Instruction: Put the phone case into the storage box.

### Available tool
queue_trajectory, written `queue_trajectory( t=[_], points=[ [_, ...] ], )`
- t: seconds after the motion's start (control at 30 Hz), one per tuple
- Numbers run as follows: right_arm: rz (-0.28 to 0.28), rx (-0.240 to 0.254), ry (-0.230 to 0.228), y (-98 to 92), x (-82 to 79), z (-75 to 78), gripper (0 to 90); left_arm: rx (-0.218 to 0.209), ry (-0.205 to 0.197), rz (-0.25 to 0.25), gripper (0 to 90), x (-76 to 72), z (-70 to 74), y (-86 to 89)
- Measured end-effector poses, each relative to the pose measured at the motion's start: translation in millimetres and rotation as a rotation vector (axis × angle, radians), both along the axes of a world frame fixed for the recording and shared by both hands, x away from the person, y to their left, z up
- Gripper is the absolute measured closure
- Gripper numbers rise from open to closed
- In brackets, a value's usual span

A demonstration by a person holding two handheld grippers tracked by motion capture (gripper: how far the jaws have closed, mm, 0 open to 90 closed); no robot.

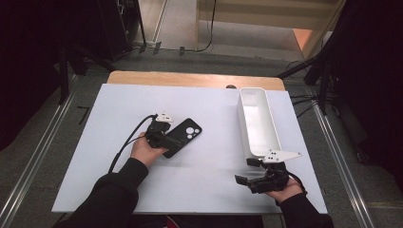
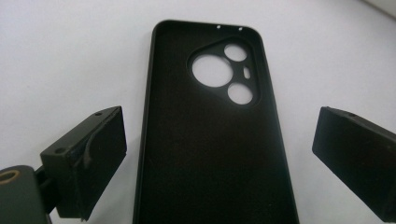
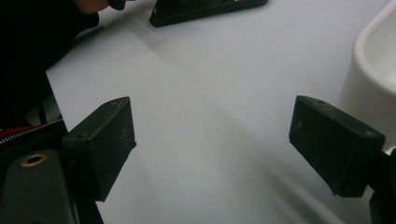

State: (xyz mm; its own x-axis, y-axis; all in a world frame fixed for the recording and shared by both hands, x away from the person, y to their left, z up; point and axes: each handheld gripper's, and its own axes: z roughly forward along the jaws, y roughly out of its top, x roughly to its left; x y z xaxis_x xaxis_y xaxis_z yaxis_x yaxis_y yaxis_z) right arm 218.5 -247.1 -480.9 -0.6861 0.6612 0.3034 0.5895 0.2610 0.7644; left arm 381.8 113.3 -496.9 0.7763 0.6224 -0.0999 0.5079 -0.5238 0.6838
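Left hand-held gripper [image 1: 164,137] is low over the near end of the black phone case [image 1: 183,137], which lies flat on the white bench [image 1: 199,185] with its camera cutouts pointing away from the person. Jaw state unreadable from this angle. Right hand-held gripper [image 1: 248,171] sits near the front right of the bench, jaws spread with nothing between them, just beside the near end of the white bin [image 1: 259,121]. The bin stands lengthwise along the right side.
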Motion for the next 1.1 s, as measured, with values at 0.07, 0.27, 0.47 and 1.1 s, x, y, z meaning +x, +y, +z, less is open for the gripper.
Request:
queue_trajectory(
  t=[0.07,0.27,0.47,1.1],
  points=[
    [-0.001,0.0,0.001,-0.2,0.1,-0.1,12.8,0.019,-0.009,-0.006,2.6,-1.2,-1.8,-1.5],
    [-0.002,0.0,0.002,-0.1,-0.2,0.0,12.8,0.028,-0.029,-0.014,2.6,-2.4,-4.7,-3.4],
    [-0.001,-0.002,0.002,0.0,-0.1,-0.1,12.8,0.062,-0.048,-0.029,2.6,-4.5,-9.2,-7.8],
    [0.003,-0.004,0.009,1.2,-0.6,-0.8,12.8,0.096,-0.09,-0.007,6.3,-7.3,-14.5,-12.4]
  ],
)
